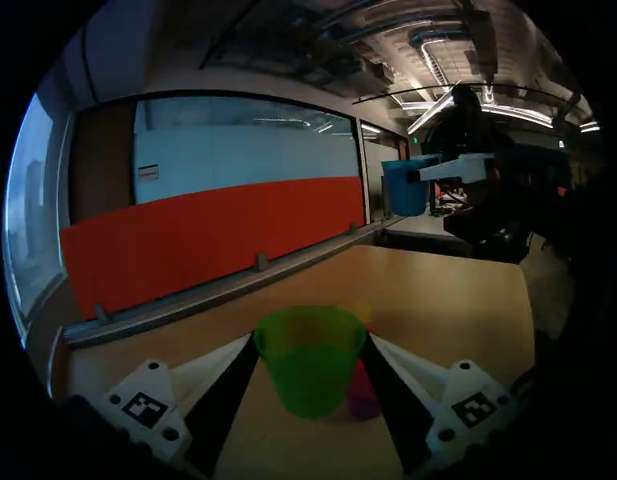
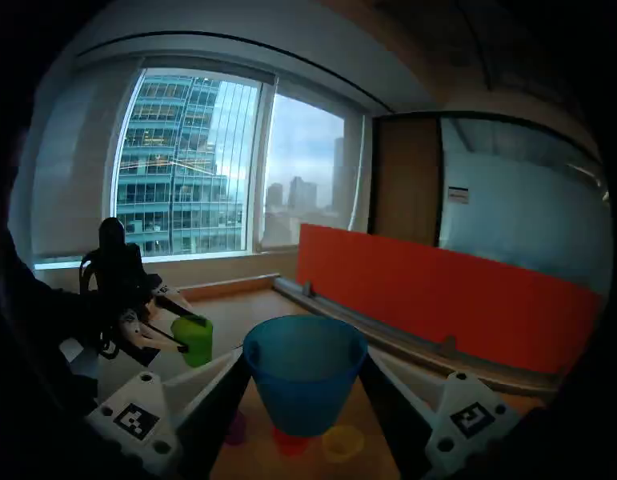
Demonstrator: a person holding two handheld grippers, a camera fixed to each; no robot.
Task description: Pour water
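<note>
In the left gripper view, my left gripper is shut on a translucent green cup, held upright over the wooden table. A magenta cup stands just behind it. Farther off, my right gripper holds a blue cup in the air. In the right gripper view, my right gripper is shut on that blue cup, upright with its mouth up. At the left, my left gripper carries the green cup. I cannot tell whether either cup holds water.
Small purple, red and yellow cups stand on the table below the blue cup. An orange partition with a metal rail runs along the table's far side. A window lies beyond the table's end.
</note>
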